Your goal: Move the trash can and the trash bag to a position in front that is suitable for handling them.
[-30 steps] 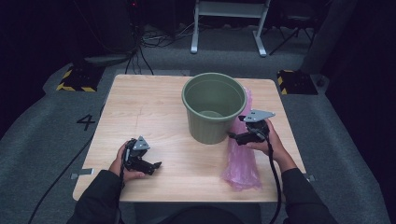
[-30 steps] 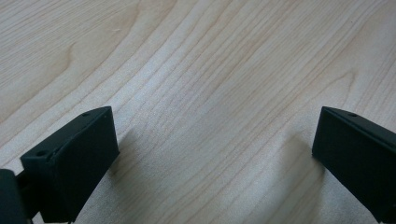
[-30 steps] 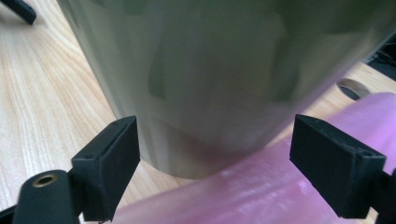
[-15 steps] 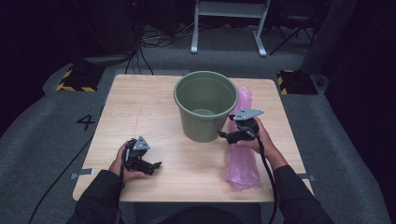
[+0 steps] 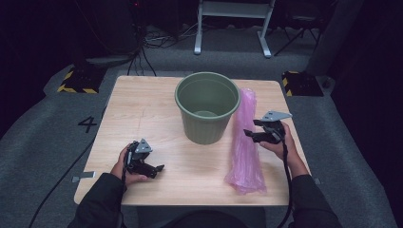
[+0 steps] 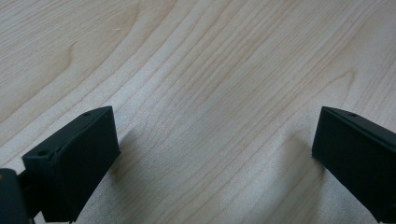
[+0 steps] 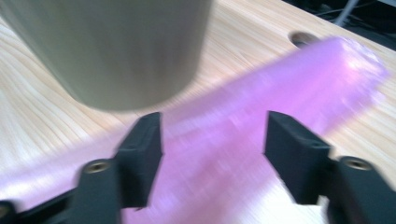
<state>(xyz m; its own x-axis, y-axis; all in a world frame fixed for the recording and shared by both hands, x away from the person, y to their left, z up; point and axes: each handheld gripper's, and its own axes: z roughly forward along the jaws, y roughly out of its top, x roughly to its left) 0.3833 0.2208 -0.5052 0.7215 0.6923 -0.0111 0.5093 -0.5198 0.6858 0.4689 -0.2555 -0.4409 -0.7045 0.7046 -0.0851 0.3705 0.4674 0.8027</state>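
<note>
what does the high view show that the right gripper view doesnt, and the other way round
Only the high view: the bin's open top and rim, the left tongs resting on the table apart from everything, both hands, and the floor around.

Only the right gripper view: a close look along the right tongs, whose jaws stand apart over the pink bag, not pressing it, and a round hole in the table.

Both: the bin's wall, the pink bag lying beside it, the right tongs, and the wooden table.
</note>
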